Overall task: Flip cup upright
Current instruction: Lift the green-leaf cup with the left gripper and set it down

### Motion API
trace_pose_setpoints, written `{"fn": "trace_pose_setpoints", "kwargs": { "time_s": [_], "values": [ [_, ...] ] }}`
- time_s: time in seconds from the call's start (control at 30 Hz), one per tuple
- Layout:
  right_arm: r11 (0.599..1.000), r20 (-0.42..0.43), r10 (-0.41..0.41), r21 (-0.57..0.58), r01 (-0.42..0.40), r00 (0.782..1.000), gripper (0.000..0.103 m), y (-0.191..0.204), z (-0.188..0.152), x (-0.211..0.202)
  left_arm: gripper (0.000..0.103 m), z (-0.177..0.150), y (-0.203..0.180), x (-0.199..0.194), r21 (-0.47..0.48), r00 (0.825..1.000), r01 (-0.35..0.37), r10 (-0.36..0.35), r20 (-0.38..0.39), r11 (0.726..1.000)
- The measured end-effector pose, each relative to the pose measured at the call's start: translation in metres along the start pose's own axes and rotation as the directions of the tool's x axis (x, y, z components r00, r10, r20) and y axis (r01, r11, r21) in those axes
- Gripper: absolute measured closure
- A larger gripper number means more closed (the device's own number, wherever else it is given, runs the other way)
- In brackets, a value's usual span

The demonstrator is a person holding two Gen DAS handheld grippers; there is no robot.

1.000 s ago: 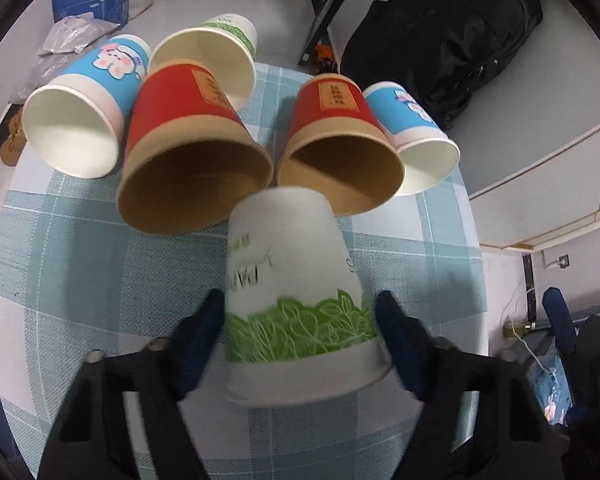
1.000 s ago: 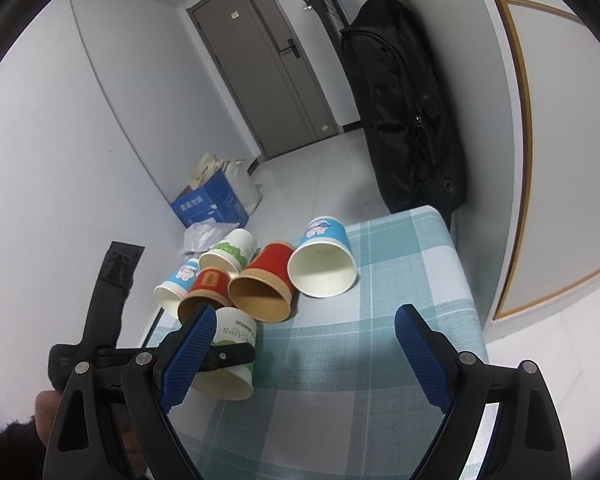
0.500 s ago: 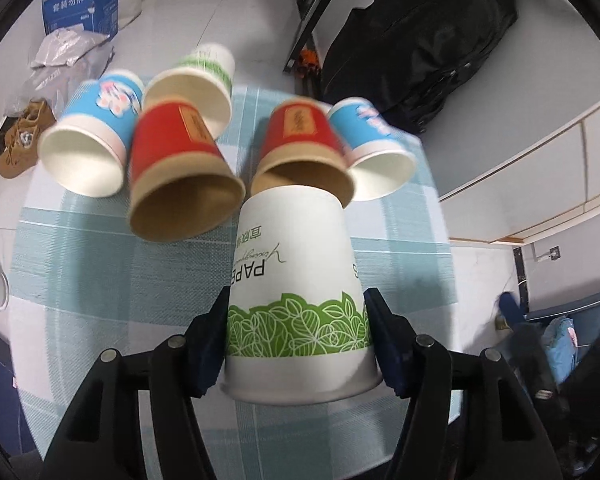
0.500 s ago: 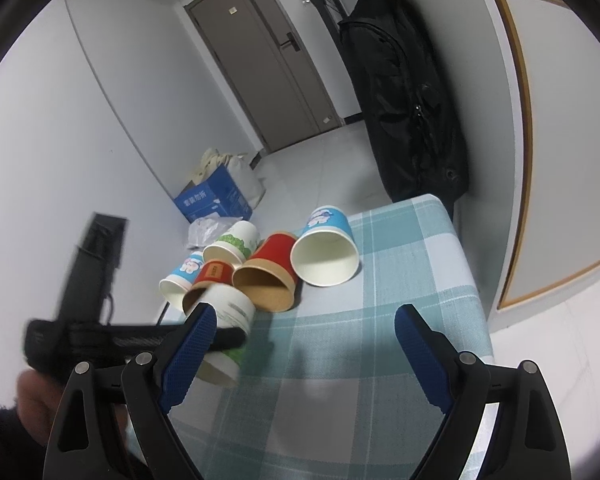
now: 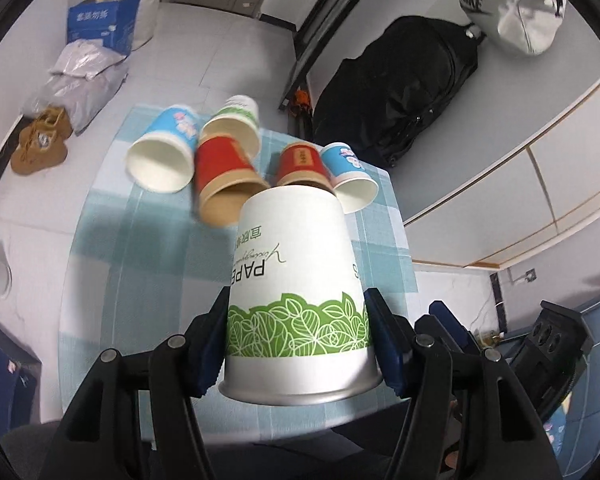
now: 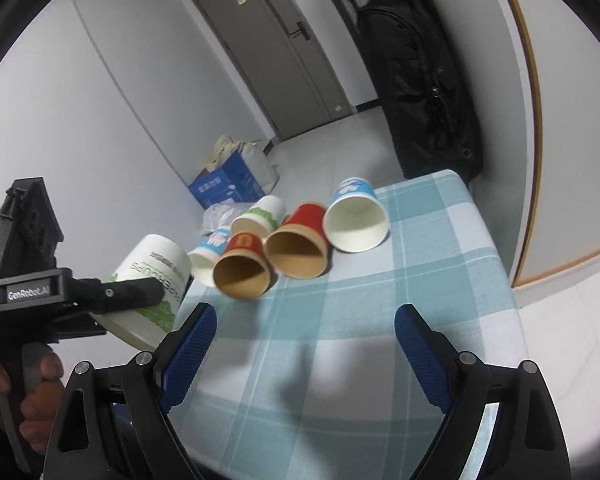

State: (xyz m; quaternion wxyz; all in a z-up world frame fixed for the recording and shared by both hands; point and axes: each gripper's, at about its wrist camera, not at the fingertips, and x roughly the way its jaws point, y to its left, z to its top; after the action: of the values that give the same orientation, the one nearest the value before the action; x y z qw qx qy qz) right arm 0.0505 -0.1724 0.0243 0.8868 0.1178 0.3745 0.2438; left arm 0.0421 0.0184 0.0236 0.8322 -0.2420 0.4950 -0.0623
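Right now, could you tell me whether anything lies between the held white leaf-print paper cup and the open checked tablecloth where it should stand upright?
Nothing visible does: the left claw holds the white leaf-print paper cup above bare checked tablecloth; the tipped cups lie farther back.

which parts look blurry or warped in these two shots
Left wrist view: the held cup is sharp, the red cups behind it smeared. Right wrist view: fisheye bends the door, and soft shadows fall on the tablecloth.
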Motion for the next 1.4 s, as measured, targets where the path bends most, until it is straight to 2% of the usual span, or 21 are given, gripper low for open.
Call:
{"fn": "trace_pose_setpoints", "kwargs": {
  "time_s": [0.3,0.6,0.83,0.93,1.1,1.23,1.3,1.4],
  "values": [
    [0.995,-0.011,-0.03,-0.091,0.029,0.999,0.012,0.029,-0.023,-0.006,0.045,-0.025,0.025,0.004,-0.067,1.0,0.016,-0.015,0.017,0.998],
    [0.986,-0.018,-0.068,-0.155,0.065,0.998,0.012,0.042,-0.037,-0.01,0.045,-0.045,0.032,0.036,-0.095,0.999,0.016,-0.019,-0.035,0.995],
    [0.98,-0.025,-0.102,-0.174,0.096,0.994,0.012,0.043,-0.043,-0.011,0.045,-0.048,0.042,0.063,-0.118,0.996,-0.003,-0.007,-0.087,0.993],
    [0.979,-0.027,-0.108,-0.178,0.102,0.994,0.012,0.043,-0.044,-0.009,0.044,-0.048,0.043,0.067,-0.126,0.996,-0.003,-0.007,-0.086,0.992],
    [0.977,-0.024,-0.109,-0.188,0.103,0.994,0.012,0.046,-0.046,-0.008,0.04,-0.048,0.047,0.069,-0.144,0.996,0.004,-0.017,-0.083,0.99],
    [0.976,-0.023,-0.108,-0.191,0.102,0.994,0.012,0.046,-0.046,-0.007,0.024,-0.047,0.051,0.067,-0.171,0.996,0.018,-0.032,-0.08,0.985],
    [0.977,-0.024,-0.108,-0.189,0.102,0.994,0.012,0.045,-0.046,-0.007,0.02,-0.047,0.052,0.066,-0.182,0.997,0.019,-0.033,-0.077,0.983],
    [0.977,-0.024,-0.108,-0.188,0.102,0.994,0.012,0.045,-0.046,-0.008,0.02,-0.046,0.052,0.066,-0.188,0.996,0.034,-0.05,-0.078,0.982]
  ]
}}
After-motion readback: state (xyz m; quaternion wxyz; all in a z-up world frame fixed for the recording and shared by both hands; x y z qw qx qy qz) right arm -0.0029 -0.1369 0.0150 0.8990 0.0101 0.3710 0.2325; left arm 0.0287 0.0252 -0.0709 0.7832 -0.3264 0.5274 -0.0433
